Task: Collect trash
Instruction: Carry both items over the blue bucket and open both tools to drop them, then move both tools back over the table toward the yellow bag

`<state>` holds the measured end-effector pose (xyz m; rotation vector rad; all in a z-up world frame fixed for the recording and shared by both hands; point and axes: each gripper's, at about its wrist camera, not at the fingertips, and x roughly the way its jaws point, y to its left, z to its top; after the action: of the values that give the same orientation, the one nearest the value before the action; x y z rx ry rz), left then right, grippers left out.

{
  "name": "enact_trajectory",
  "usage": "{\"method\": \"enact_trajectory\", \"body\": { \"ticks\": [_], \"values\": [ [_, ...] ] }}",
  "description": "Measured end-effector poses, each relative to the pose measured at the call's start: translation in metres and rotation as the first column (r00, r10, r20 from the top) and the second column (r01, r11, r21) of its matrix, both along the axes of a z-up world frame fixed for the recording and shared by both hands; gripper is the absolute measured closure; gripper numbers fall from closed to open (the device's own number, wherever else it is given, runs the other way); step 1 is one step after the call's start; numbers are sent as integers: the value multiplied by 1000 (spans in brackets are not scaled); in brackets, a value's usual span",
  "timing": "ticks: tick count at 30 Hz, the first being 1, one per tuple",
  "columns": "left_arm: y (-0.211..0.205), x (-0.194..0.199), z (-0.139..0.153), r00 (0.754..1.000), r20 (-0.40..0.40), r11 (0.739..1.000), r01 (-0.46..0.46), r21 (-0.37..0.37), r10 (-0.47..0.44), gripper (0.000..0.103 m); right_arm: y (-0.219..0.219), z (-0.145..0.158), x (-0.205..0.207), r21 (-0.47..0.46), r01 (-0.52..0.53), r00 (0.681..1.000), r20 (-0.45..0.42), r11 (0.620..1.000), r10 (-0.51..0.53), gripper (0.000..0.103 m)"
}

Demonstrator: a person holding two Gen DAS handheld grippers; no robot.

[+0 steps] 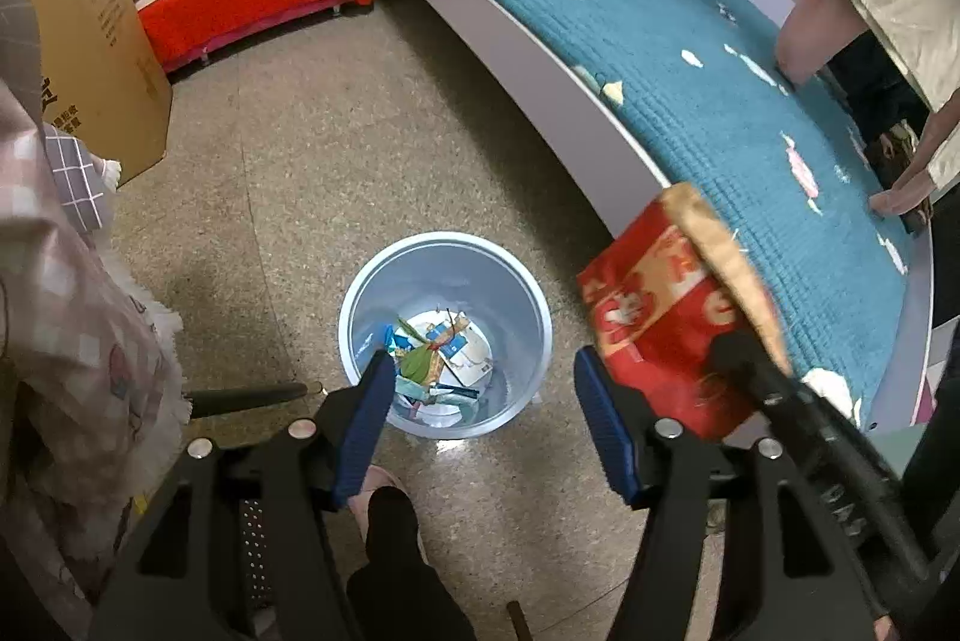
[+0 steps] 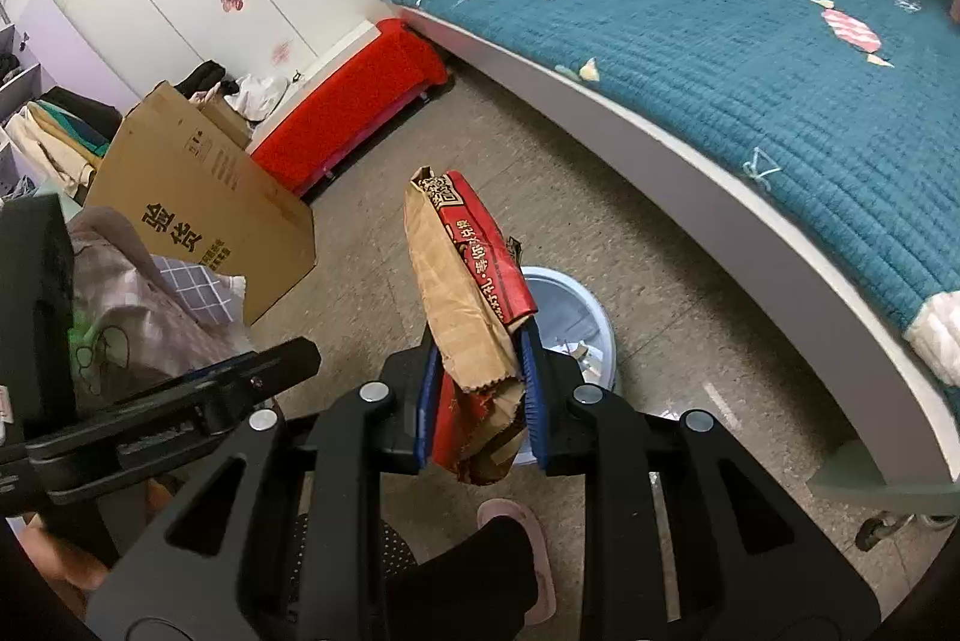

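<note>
Trash bin point(image 1: 445, 281) on speckled floor point(image 1: 288, 149) | beside bed point(image 1: 690, 59)

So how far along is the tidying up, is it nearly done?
Partly done. The blue bin on the floor already holds several wrappers. The left gripper is open and empty just above it. In hand: the right gripper is shut on a red and brown snack bag, held near the bin but not yet dropped. Left: small candy wrappers lie on the teal bed cover.
</note>
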<state>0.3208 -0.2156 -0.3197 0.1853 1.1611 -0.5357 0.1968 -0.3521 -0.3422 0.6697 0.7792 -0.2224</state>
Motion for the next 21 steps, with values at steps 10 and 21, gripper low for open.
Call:
{"method": "enact_trajectory", "body": {
  "ticks": [10, 21],
  "values": [
    [14, 5, 36, 982, 159, 991, -117, 60, 106, 25, 18, 15, 22, -17, -24, 999, 43, 1000, 25, 78],
    [17, 4, 48, 984, 129, 992, -123, -11, 124, 23, 18, 8, 41, -20, -17, 1000, 13, 1000, 17, 50]
  ]
}}
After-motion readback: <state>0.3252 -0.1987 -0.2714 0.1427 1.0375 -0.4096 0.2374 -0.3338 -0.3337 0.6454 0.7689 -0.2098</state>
